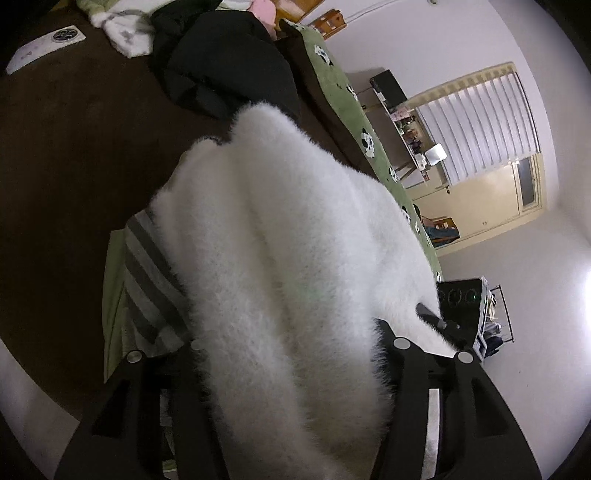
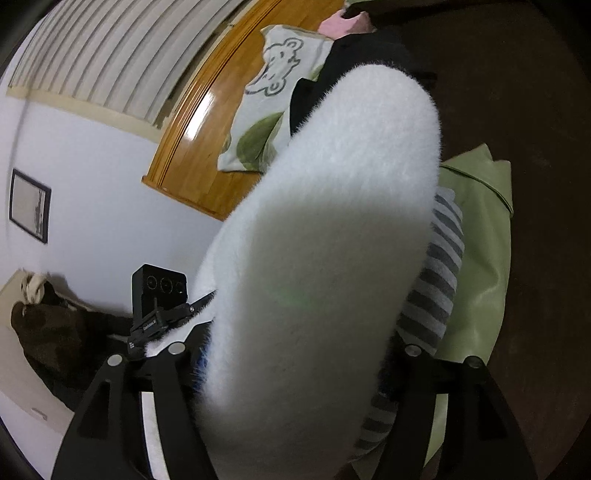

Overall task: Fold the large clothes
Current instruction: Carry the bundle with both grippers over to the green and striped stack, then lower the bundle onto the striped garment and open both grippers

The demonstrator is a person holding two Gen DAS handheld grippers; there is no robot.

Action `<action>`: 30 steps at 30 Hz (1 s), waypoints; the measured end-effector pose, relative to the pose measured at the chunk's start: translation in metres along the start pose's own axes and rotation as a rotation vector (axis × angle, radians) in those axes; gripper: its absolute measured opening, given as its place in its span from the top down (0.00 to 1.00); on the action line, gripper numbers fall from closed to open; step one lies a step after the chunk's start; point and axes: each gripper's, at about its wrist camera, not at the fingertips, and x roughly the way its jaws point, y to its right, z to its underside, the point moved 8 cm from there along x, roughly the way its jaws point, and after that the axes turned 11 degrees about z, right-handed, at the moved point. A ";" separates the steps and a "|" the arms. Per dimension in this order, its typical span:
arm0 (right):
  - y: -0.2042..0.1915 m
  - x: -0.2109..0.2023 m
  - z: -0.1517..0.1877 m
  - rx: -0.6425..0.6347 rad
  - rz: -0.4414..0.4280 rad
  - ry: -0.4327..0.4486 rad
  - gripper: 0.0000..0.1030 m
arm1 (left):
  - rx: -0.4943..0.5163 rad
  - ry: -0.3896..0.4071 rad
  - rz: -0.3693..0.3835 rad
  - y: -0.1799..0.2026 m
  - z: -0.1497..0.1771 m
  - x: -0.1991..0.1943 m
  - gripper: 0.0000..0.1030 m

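Note:
A fluffy white garment fills the middle of the left wrist view and hangs away from the camera over the bed. My left gripper is shut on its near edge; the fur hides the fingertips. The same white garment fills the right wrist view, and my right gripper is shut on it too. The other gripper shows beside the garment in each view, the right gripper and the left gripper. Under the garment lie a grey striped garment and a light green garment.
The bed has a dark brown cover. A black garment, a white and green cloth and a white device lie at its far end. A frog pillow leans on the wooden headboard.

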 end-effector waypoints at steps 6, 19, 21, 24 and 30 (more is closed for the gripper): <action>0.006 0.001 -0.008 0.020 0.016 0.025 0.13 | 0.029 -0.012 -0.010 0.001 -0.008 -0.002 0.42; -0.009 -0.091 0.000 -0.293 0.284 0.208 0.11 | 0.263 0.052 -0.287 0.025 -0.024 -0.060 0.15; -0.018 -0.099 0.007 -0.357 0.310 0.230 0.11 | 0.268 0.130 -0.343 0.029 -0.029 -0.087 0.13; -0.047 -0.093 0.014 -0.479 0.378 0.267 0.11 | 0.302 0.189 -0.435 0.043 -0.028 -0.113 0.11; -0.087 -0.085 0.035 -0.611 0.415 0.324 0.11 | 0.395 0.263 -0.558 0.095 -0.013 -0.116 0.06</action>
